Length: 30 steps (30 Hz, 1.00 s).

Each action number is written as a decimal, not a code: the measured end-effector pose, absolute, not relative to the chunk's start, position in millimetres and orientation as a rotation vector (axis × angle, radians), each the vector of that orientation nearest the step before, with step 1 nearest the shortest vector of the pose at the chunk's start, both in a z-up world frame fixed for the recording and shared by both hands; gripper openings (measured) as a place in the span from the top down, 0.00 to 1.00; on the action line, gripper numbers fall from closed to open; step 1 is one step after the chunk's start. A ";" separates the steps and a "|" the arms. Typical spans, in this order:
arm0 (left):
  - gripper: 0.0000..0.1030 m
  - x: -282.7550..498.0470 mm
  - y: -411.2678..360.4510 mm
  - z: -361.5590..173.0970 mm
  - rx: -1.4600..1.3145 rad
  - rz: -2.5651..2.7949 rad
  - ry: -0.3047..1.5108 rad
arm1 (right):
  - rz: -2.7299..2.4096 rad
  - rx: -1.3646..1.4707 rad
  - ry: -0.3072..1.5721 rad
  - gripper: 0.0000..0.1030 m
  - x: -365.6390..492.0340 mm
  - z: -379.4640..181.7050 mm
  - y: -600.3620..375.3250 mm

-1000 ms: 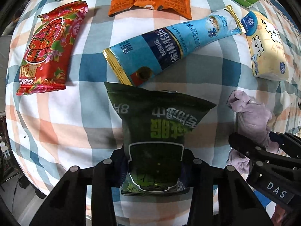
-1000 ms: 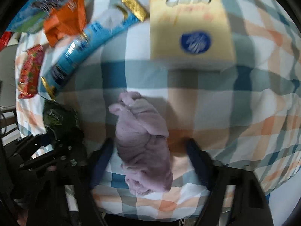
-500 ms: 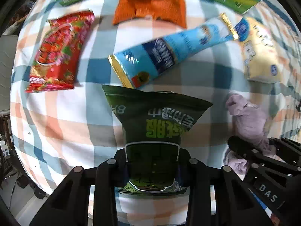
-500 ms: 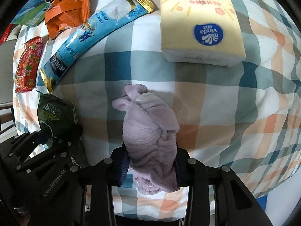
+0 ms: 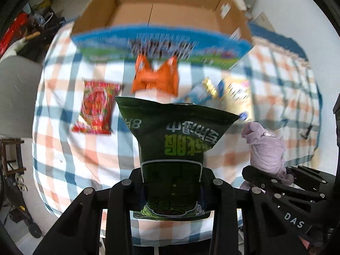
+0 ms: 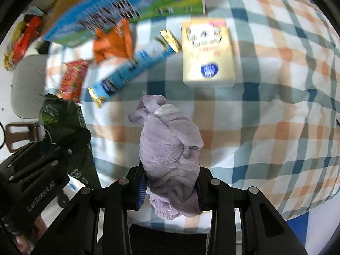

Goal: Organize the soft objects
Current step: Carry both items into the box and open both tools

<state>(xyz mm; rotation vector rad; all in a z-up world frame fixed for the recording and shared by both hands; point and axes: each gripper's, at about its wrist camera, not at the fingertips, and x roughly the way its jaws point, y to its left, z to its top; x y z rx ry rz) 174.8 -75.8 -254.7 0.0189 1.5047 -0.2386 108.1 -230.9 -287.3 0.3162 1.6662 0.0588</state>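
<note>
Left gripper: jaws clamped on dark green snack bag, raised above the table. Right gripper: jaws clamped on crumpled lilac cloth, likewise lifted, just beside the green bag. Below, checked tablecloth in white, orange and blue. Lying on it: red packet, orange packet, long blue packet, yellow tissue pack. At the far edge, open cardboard box with a blue-green printed front. Beyond: grey chair, pale floor, dark clutter at left. Much blurred.
</note>
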 end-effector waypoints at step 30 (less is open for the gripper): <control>0.69 479.1 -133.2 -283.9 0.002 -0.364 1.596 | -0.043 0.331 1.474 0.63 426.5 -260.0 -264.0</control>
